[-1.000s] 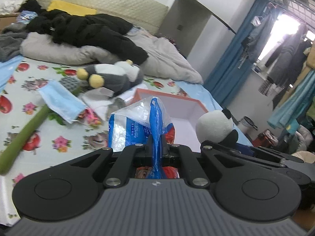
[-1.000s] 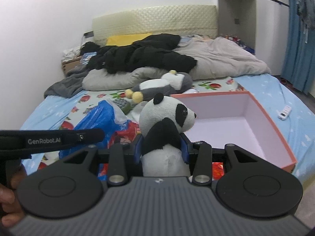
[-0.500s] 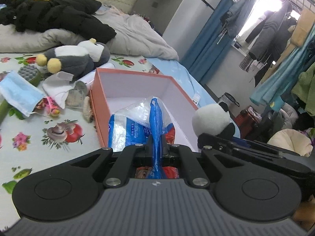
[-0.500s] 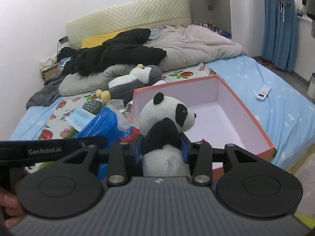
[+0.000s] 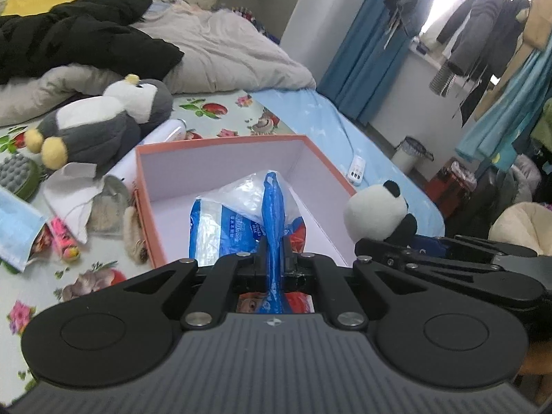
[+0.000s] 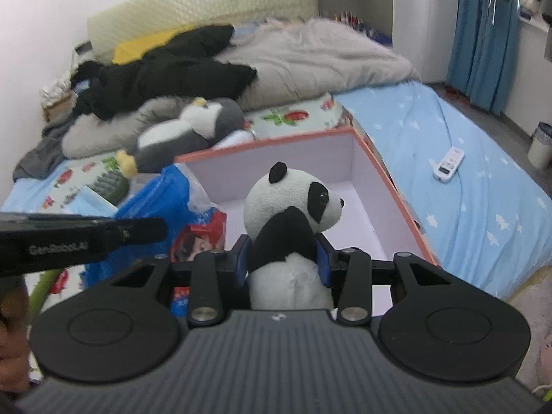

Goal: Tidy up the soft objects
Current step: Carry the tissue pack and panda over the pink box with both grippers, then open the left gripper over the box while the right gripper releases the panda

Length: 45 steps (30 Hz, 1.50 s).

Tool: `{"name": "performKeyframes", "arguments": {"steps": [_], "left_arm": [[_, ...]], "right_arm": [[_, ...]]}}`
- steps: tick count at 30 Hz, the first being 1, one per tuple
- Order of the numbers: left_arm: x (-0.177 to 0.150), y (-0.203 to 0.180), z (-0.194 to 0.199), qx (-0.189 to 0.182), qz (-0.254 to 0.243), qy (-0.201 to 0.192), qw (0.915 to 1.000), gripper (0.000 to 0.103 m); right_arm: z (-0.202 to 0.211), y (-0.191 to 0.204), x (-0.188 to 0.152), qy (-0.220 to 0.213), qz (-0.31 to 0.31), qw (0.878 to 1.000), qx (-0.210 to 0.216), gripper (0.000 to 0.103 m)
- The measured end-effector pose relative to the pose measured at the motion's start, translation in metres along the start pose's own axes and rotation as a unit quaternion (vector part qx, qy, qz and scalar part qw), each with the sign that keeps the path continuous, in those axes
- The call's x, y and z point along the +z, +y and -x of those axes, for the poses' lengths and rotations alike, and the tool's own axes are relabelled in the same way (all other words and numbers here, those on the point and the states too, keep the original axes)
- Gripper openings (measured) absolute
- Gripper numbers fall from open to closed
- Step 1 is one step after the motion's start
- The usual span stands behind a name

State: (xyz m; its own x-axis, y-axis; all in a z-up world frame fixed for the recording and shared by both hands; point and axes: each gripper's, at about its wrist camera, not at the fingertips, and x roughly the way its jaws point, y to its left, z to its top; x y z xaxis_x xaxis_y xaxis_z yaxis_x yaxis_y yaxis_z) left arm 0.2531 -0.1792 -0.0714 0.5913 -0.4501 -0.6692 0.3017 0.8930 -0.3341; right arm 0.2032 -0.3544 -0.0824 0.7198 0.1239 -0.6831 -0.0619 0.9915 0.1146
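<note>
While tongs (image 6: 283,258) grip panda (image 6: 293,203), box (image 6: 386,179) gapes

This is a bedroom in a home. A bed (image 6: 483,207) with a light blue sheet fills most of the view, backed by a padded headboard (image 6: 207,10), with a grey duvet (image 6: 310,58) and dark clothes (image 6: 165,72) heaped on it. Blue curtains (image 5: 365,45) hang by a bright window, coats (image 5: 483,27) hang on a rail, and a small bin (image 5: 412,153) stands on the floor.
</note>
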Motion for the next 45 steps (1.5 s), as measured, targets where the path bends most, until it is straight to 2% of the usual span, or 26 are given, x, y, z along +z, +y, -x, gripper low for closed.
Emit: {"name": "performKeyframes", "arguments": {"steps": [8, 17, 19, 20, 21, 29, 34, 40, 45], "left_arm": [[0.021, 0.003, -0.057, 0.000, 0.005, 0.067, 0.9977, 0.005], [0.018, 0.007, -0.066, 0.027, -0.014, 0.077, 0.9966, 0.007], [0.017, 0.007, -0.068, 0.039, -0.024, 0.083, 0.9955, 0.029], [0.016, 0.005, -0.066, 0.041, -0.027, 0.084, 0.9953, 0.034], [0.015, 0.004, -0.063, 0.040, -0.029, 0.078, 0.9957, 0.039], [0.004, -0.005, -0.027, 0.034, -0.053, 0.027, 0.9976, 0.039], [-0.012, -0.012, 0.009, 0.037, -0.075, -0.012, 0.9965, 0.039], [-0.028, -0.015, 0.054, 0.028, -0.076, -0.055, 0.9952, 0.039], [-0.044, -0.019, 0.087, 0.025, -0.079, -0.075, 0.9937, 0.039]], "right_arm": [[-0.041, -0.021, 0.003, 0.064, -0.004, 0.998, -0.008, 0.042], [-0.049, -0.026, -0.002, 0.081, -0.014, 0.997, -0.007, 0.044], [-0.049, -0.027, -0.004, 0.083, -0.018, 0.996, -0.005, 0.044], [-0.049, -0.027, -0.004, 0.082, -0.019, 0.996, -0.005, 0.046], [-0.047, -0.027, -0.005, 0.079, -0.019, 0.997, -0.005, 0.047], [-0.013, -0.020, -0.014, 0.028, -0.023, 0.999, 0.006, 0.047], [0.015, -0.011, -0.028, -0.012, -0.025, 1.000, 0.015, 0.047], [0.044, 0.009, -0.043, -0.054, -0.014, 0.998, 0.024, 0.047], [0.062, 0.024, -0.055, -0.075, -0.013, 0.997, 0.033, 0.047]]}}
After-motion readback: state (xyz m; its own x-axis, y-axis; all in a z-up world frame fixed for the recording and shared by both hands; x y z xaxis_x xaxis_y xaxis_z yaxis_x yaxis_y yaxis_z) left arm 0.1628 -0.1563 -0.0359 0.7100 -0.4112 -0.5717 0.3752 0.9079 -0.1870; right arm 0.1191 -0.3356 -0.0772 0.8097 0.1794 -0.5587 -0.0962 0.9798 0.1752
